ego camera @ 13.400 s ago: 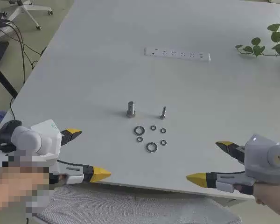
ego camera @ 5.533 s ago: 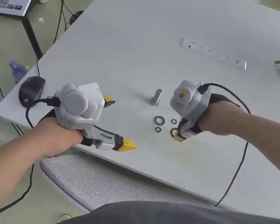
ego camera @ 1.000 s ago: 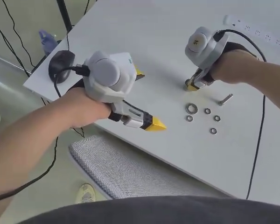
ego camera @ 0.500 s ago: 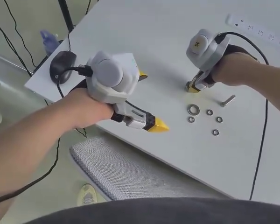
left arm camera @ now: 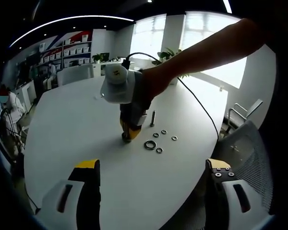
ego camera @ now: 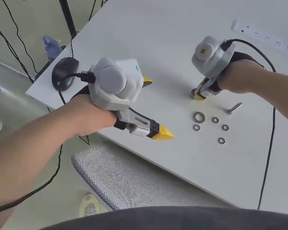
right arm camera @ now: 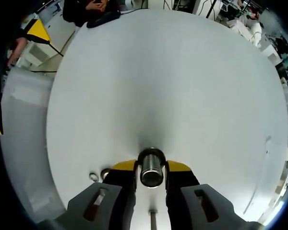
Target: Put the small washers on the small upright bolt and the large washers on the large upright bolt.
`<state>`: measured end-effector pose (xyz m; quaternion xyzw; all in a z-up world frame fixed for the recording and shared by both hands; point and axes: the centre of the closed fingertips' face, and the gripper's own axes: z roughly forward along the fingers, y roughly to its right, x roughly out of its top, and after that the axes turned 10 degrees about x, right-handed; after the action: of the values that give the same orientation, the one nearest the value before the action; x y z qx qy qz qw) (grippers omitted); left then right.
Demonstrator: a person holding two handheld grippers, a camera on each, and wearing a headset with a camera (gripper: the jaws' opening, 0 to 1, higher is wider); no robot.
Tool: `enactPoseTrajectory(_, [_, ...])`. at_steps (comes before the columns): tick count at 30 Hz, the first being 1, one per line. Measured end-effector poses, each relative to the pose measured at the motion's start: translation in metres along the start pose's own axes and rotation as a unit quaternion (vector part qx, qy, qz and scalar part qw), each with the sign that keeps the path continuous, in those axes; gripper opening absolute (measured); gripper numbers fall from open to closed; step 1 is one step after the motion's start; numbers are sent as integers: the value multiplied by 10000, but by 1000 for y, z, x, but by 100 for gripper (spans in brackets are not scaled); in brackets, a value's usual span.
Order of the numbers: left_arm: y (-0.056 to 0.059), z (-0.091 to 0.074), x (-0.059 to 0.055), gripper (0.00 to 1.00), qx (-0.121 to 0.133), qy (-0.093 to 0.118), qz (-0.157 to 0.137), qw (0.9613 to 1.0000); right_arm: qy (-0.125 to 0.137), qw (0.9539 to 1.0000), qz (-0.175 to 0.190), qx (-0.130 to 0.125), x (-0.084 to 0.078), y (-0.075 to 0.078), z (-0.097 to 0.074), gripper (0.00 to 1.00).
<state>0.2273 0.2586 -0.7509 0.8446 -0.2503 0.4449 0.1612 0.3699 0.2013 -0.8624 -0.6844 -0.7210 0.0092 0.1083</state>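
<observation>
**Right side.** The right gripper [ego camera: 198,94] points down at the table [ego camera: 149,43], with its jaws pinching the large bolt [right arm camera: 151,173]. The right gripper view looks end-on along the bolt's long axis, so the bolt stands upright between the jaws. Whether any washer sits on it cannot be told.

**Left side.** The left gripper [left arm camera: 153,165] has its jaws spread wide with nothing between them, held over the table's near edge.

**Small bolt.** The small bolt [ego camera: 234,108] is not upright. It lies flat with its long axis along the table surface, near the right jaws on the side away from the left gripper.

**Washers.** One large washer [ego camera: 198,117] and four small washers [ego camera: 215,120] lie loose and flat, apart from one another, just beside the right jaws. From the left jaws they lie straight ahead and well apart, just short of the right gripper.

**Judgement.** The right jaws are nearer the washers but are occupied. The left jaws are free for picking. The small bolt needs standing up before it can take any washer.
</observation>
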Motion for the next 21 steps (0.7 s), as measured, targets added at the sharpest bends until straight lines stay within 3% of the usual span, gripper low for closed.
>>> enactPoseTrajectory(9, [3,0,2,90,-37,13,26,10000,57,10000,21,20,-1,-5,-3,23])
enactPoseTrajectory(15, [-3,0,9,93,117,147,-10,9998,72,9999,-91,73,0,-2,0,25])
enactPoseTrajectory(18, [-5,-1,10,94,179,195,-5,9996,223,9997,-123,16,5,-1,-2,39])
enactPoseTrajectory(21, [-6,-2,11,95,210,228,-41,9995,246,9996,-143,-9,7,4,-4,42])
